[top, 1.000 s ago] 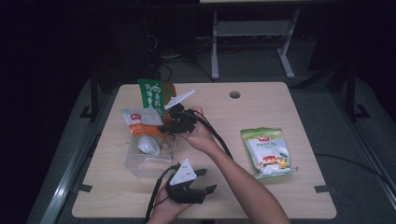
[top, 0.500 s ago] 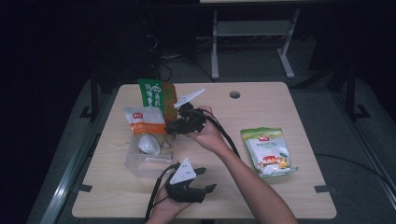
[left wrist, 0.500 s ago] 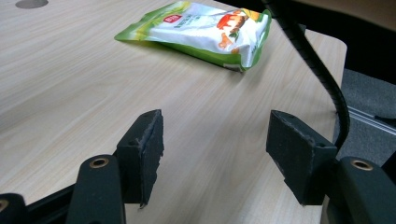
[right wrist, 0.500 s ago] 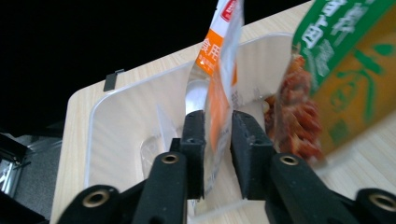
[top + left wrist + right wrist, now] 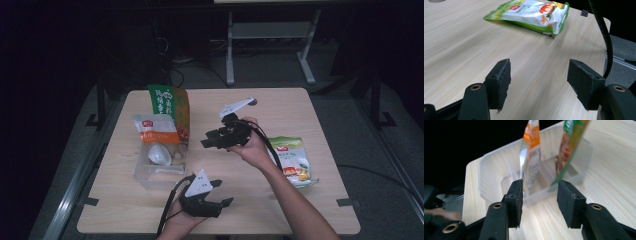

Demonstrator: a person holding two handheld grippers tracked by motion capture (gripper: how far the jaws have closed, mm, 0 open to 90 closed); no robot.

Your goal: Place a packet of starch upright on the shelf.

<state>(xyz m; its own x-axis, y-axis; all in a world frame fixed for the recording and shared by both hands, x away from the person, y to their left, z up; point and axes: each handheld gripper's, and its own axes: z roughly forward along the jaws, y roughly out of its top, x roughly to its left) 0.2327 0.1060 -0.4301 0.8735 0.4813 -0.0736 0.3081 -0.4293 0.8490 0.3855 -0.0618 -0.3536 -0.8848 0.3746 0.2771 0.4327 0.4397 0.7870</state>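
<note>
The right gripper (image 5: 207, 141), jaws just opened and empty, hovers beside the bin (image 5: 145, 172) holding two upright packets; it should swing wide to the flat green packet (image 5: 292, 160) while the left gripper (image 5: 220, 192) rests open.

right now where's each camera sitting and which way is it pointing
High view: fixed above the person's side, looking forward and down on the table; both forearms come in from below with the left gripper and the right gripper.
Left gripper view: rides the left gripper, looking low across the table toward the green snack bag; its open jaws show.
Right gripper view: rides the right gripper, facing the clear bin of upright packets; its jaws, just opened, hold nothing.
Shared: the green snack bag and the clear bin show in the high view as well.
</note>
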